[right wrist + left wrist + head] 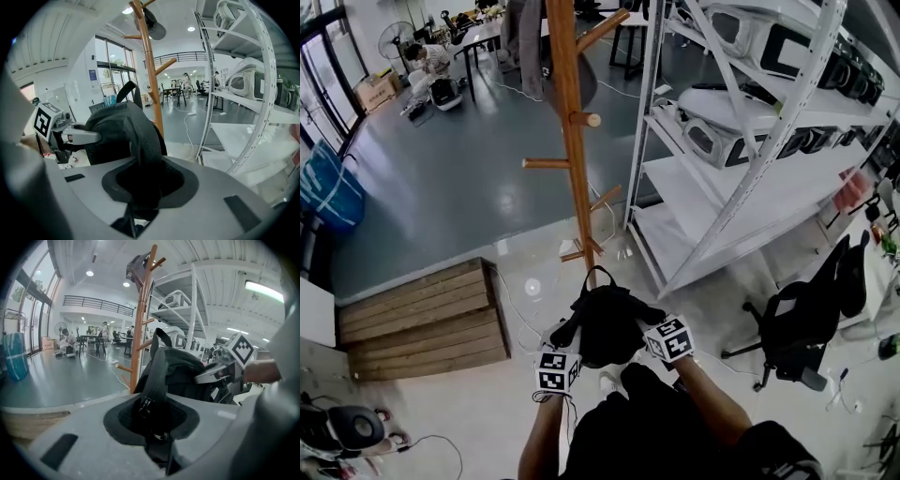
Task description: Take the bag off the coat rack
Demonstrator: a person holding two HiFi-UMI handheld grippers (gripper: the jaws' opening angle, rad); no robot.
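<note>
Black soft fabric bag (pixel 605 323) looks limp and light (straps (pixel 157 366) the best hold); left gripper (pixel 153 425) and right gripper (pixel 140 187) each clench one.

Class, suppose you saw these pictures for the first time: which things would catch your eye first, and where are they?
A black bag, low in the head view's middle, hangs between the left gripper and right gripper, each clamped on one of its straps. Just beyond it rises a tall wooden coat rack, with white metal shelving at its right.
</note>
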